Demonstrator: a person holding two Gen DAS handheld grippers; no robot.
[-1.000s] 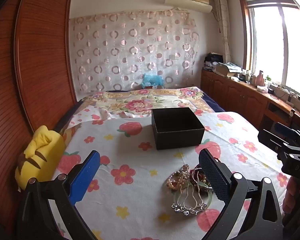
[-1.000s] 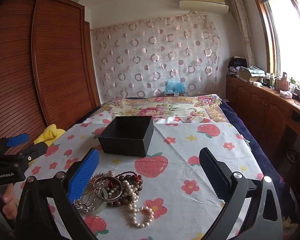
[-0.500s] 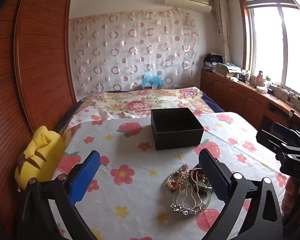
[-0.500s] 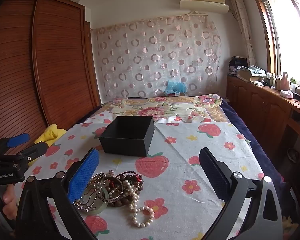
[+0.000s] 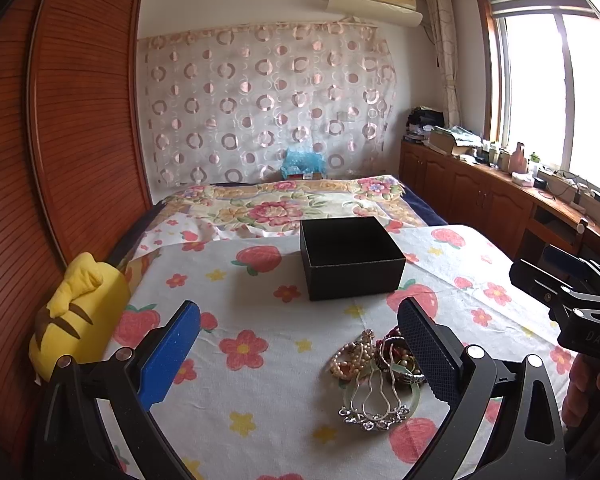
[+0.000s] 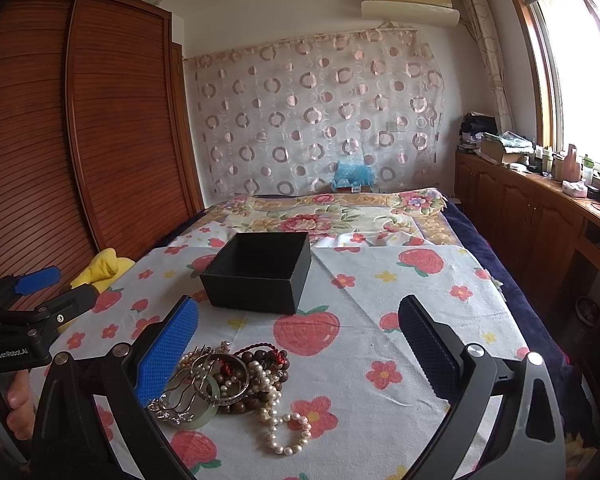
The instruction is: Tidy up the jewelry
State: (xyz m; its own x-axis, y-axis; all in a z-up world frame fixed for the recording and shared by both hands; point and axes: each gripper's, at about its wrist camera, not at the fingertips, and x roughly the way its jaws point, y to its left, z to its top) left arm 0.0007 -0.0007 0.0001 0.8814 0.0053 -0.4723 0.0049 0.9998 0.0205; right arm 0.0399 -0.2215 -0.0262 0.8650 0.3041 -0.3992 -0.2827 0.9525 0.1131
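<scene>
The jewelry pile [image 6: 228, 384] is seen heaped on the flowered cloth [image 6: 380, 308], near the black box [image 6: 260, 272] but apart from it. The left gripper [image 5: 300, 356] and right gripper [image 6: 298, 354] are held above the cloth, jaws spread wide, nothing gripped.

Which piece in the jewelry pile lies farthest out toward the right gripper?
The white pearl strand: it trails clear of the heap, unlike the bangles and dark beads.
</scene>
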